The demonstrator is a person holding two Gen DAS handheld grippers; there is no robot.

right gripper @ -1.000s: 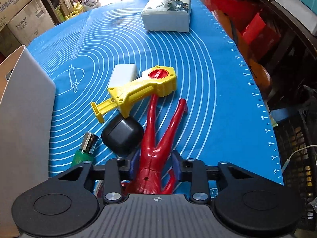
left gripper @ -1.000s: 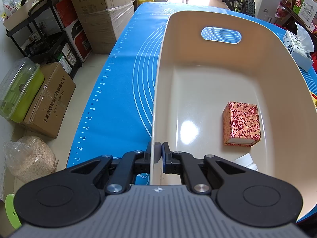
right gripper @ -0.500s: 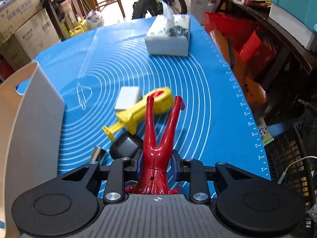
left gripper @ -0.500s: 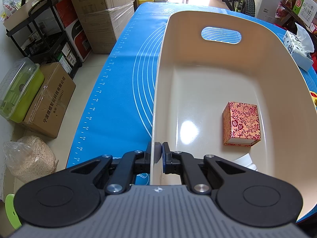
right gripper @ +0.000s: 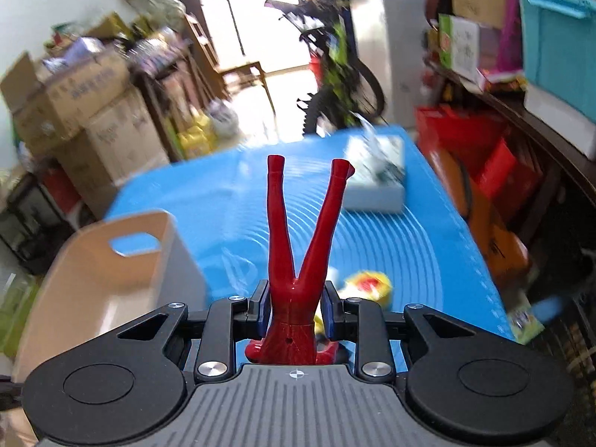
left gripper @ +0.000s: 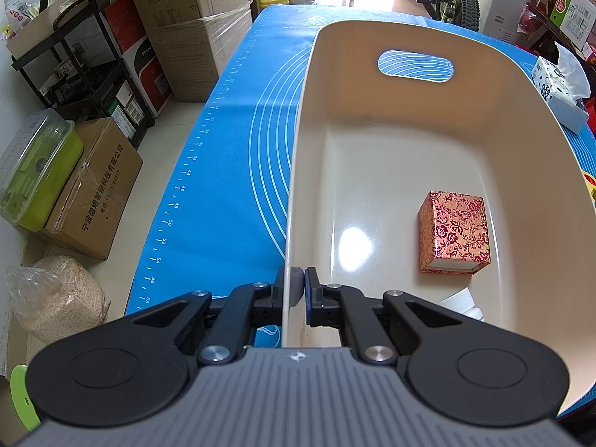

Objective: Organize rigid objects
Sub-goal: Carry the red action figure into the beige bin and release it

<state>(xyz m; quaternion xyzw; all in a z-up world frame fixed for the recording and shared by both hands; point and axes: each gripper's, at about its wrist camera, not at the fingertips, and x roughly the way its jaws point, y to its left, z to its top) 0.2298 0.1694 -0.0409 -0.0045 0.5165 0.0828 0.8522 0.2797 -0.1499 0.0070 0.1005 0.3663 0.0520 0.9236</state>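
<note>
My left gripper (left gripper: 297,290) is shut on the near rim of a cream plastic basket (left gripper: 529,156) that stands on the blue mat. A red floral box (left gripper: 452,232) and a white scrap (left gripper: 460,301) lie inside it. My right gripper (right gripper: 294,309) is shut on a red toy figure (right gripper: 298,253), held by the torso with its legs pointing forward, lifted above the mat. The basket (right gripper: 111,279) is low on the left in the right wrist view. A yellow toy (right gripper: 368,285) lies on the mat below the figure.
A tissue box (right gripper: 376,178) stands on the far part of the blue mat (right gripper: 409,253); it also shows in the left wrist view (left gripper: 558,89). Cardboard boxes (left gripper: 93,193) and a shelf stand on the floor to the left. Red crates (right gripper: 480,156) line the right side.
My right gripper has lifted the red figure off the mat and tilted up, moving fast; the view is blurred. The left gripper and basket have not moved.
</note>
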